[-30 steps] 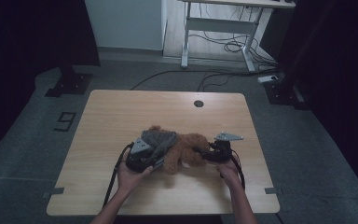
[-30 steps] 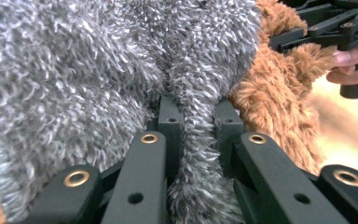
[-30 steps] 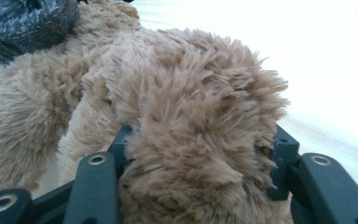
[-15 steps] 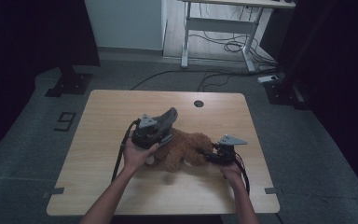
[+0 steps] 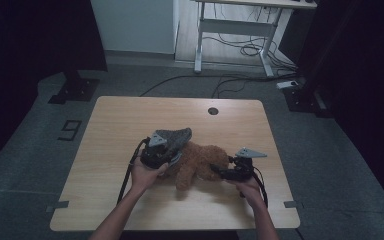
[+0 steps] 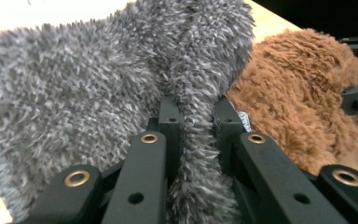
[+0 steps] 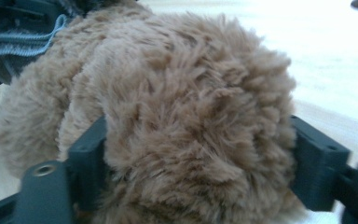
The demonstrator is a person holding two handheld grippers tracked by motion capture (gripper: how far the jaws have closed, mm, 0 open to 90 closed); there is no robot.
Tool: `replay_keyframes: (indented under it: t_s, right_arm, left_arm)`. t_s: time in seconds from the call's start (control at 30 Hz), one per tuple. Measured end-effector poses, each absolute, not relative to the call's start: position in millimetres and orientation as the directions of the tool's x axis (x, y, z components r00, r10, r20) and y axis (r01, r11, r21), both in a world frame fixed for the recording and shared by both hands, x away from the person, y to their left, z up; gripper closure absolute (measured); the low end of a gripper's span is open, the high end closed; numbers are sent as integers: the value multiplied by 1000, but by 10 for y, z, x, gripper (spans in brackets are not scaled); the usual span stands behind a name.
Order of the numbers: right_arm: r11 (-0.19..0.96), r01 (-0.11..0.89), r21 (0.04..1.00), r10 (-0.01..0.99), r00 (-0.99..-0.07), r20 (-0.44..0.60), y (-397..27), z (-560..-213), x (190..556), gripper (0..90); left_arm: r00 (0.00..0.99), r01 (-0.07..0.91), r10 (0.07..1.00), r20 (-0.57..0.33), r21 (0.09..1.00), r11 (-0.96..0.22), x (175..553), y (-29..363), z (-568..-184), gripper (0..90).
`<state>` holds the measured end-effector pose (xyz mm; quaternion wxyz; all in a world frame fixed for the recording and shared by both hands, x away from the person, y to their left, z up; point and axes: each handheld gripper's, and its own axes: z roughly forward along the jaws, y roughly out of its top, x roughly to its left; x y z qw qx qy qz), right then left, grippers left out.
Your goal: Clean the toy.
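A brown plush toy (image 5: 200,159) lies at the middle of the wooden table (image 5: 125,120). A grey fuzzy cloth (image 5: 177,136) sits over its left end. My left gripper (image 5: 172,149) is shut on a fold of the grey cloth (image 6: 74,84), which is pinched between its fingertips (image 6: 170,116). The brown plush (image 6: 289,84) lies just right of that fold. My right gripper (image 5: 219,172) is at the plush's right end. Its jaws have just been opening. In the right gripper view they stand wide on either side of a round part of the plush (image 7: 177,93), which bulges between them.
A round cable hole (image 5: 212,110) is near the table's far edge. A white desk frame (image 5: 230,30) and cables stand on the floor behind. A dark stand base (image 5: 72,90) is at the far left. The table's far half and front strip are bare wood.
My left gripper has lifted the grey cloth up and a little away from the plush's near side. The right hand has stayed at the plush's right end.
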<state>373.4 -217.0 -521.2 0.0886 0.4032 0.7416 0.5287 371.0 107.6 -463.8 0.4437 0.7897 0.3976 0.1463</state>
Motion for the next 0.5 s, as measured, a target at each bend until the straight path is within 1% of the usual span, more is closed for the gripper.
replay_keyframes:
  t_s: [0.07, 0.23, 0.27, 0.37, 0.4, 0.5]
  right_arm:
    - [132, 511, 850, 696, -658, 287, -2144, -5208, 3665, 171]
    - [125, 517, 847, 691, -657, 299, -2148, -5256, 3605, 179]
    - [106, 541, 834, 698, -638, 325, -2157, -5280, 3601, 178]
    - [98, 558, 824, 706, -622, 338, -2158, -5280, 3603, 168]
    - [93, 578, 811, 715, -605, 349, -2158, -5282, 3608, 141]
    - [73, 600, 796, 716, -587, 377, -2160, -5306, 3616, 133]
  left_arm:
    - [648, 488, 752, -123, 825, -286, 3616, 1112, -4672, 782]
    - [656, 474, 746, -114, 832, -289, 3484, 1158, -4722, 780]
    - [655, 474, 747, -112, 831, -290, 3457, 1168, -4730, 780]
    - [655, 482, 746, -121, 827, -289, 3428, 1196, -4736, 780]
    - [654, 489, 745, -131, 825, -283, 3420, 1217, -4739, 779]
    - [651, 496, 745, -142, 823, -276, 3413, 1232, -4738, 778]
